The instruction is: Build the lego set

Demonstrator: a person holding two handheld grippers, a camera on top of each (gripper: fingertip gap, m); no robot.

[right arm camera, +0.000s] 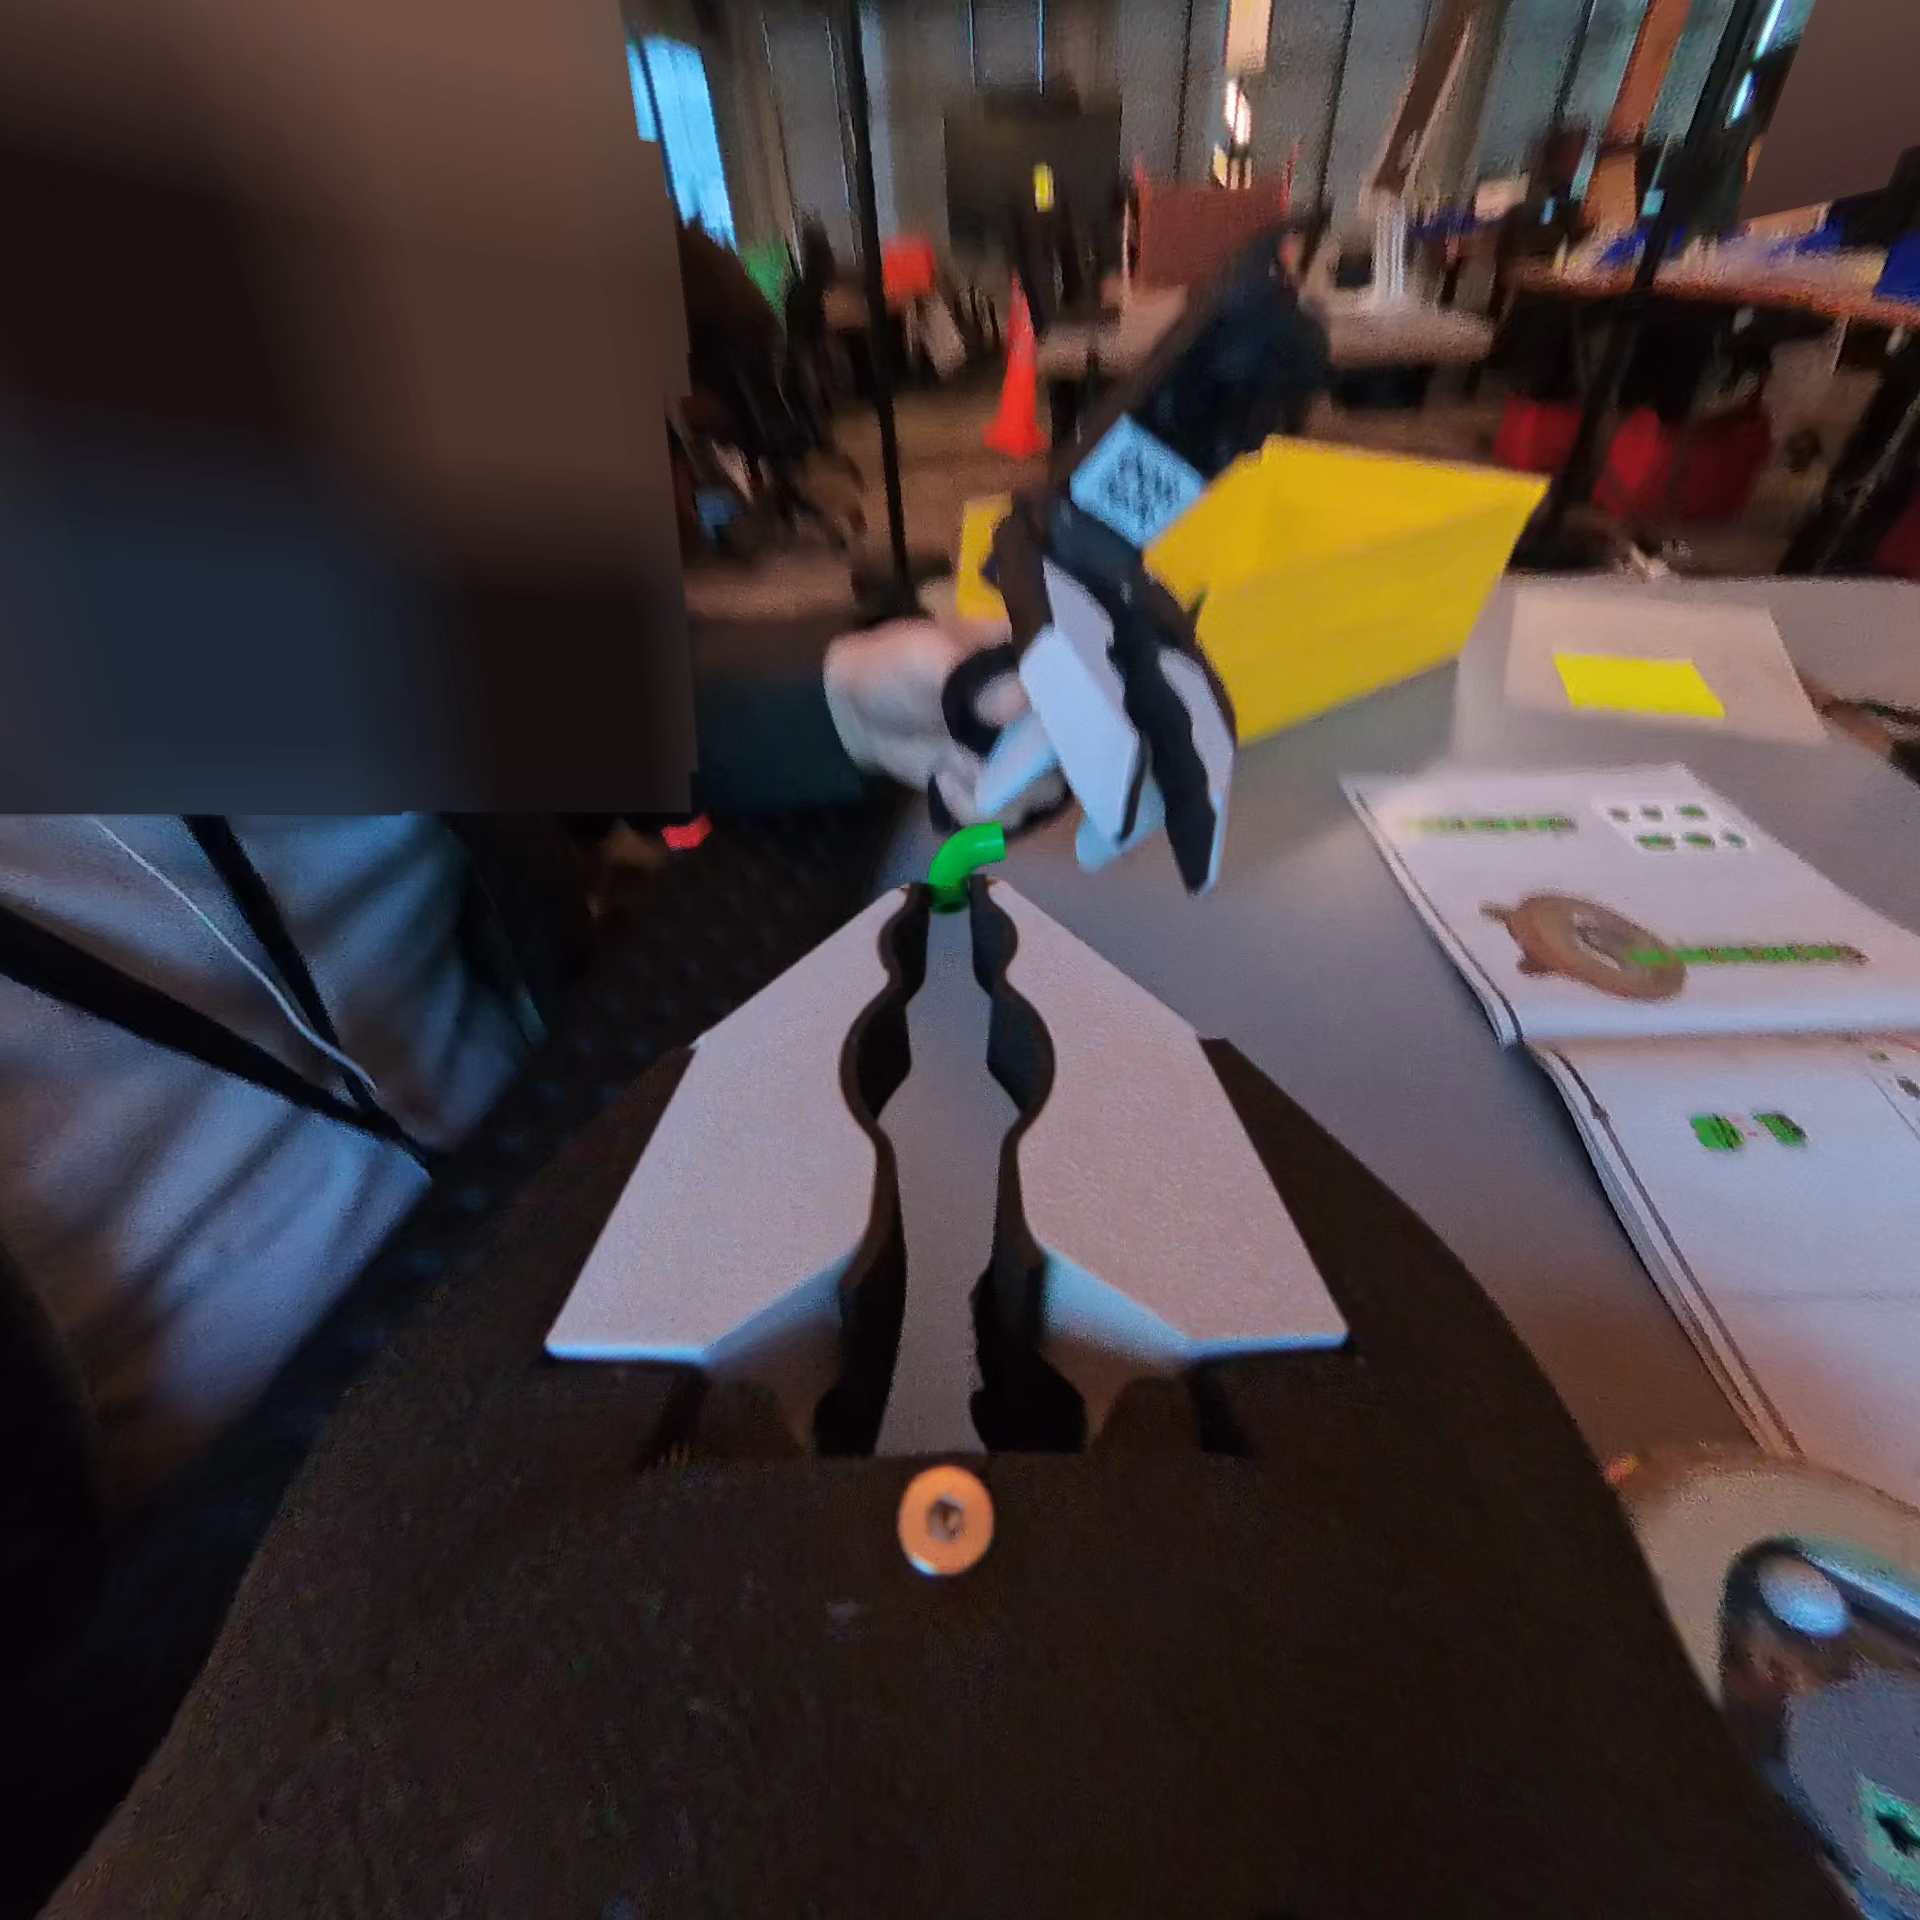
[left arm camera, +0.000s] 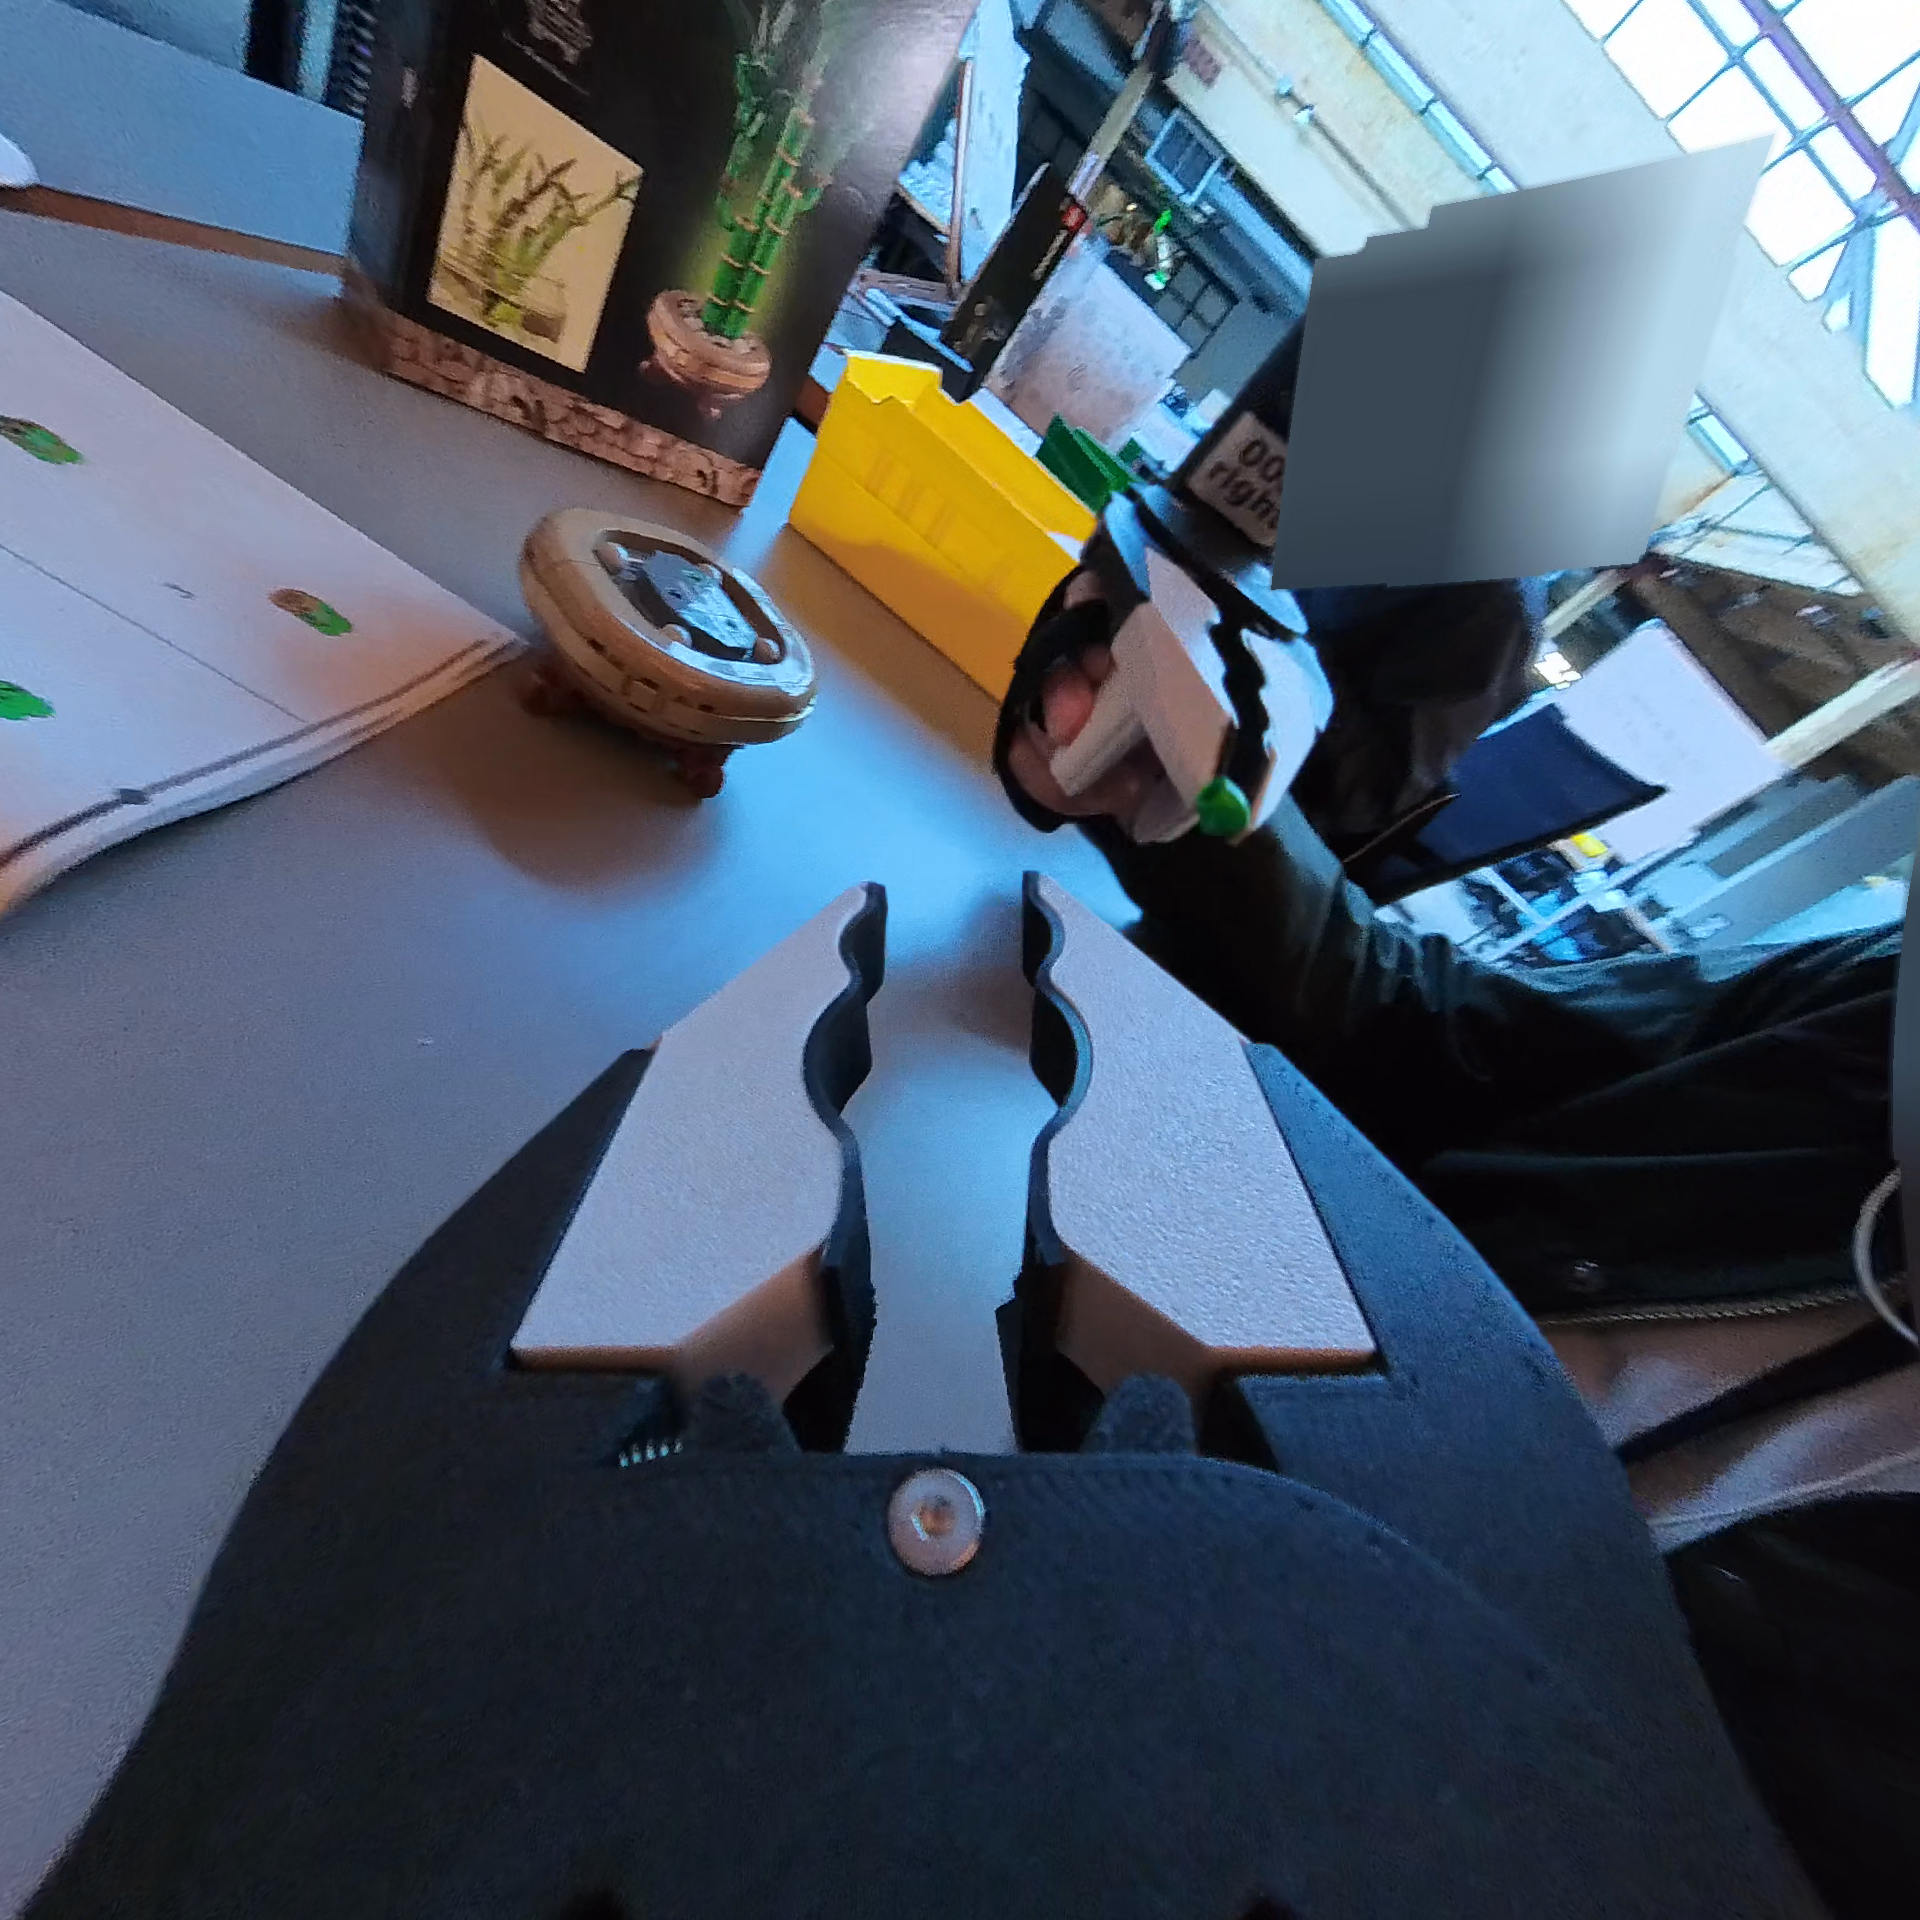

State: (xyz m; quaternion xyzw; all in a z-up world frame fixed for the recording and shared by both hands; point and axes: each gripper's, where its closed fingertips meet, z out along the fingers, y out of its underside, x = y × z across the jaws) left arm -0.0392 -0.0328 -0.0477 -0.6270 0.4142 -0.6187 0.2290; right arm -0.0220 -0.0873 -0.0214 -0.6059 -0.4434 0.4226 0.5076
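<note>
the right gripper [right arm camera: 951, 899] pinches a small curved green lego piece [right arm camera: 964, 864] at its tips, while the left gripper [left arm camera: 954, 894] hangs narrowly parted and empty over the grey table [left arm camera: 312, 1091].

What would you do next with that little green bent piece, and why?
Probably bring the left gripper across to take the free end of the green bent piece. The right gripper pinches it only at the very tips, in mid-air, while the left one is open and empty, and the round base waits on the table.
</note>
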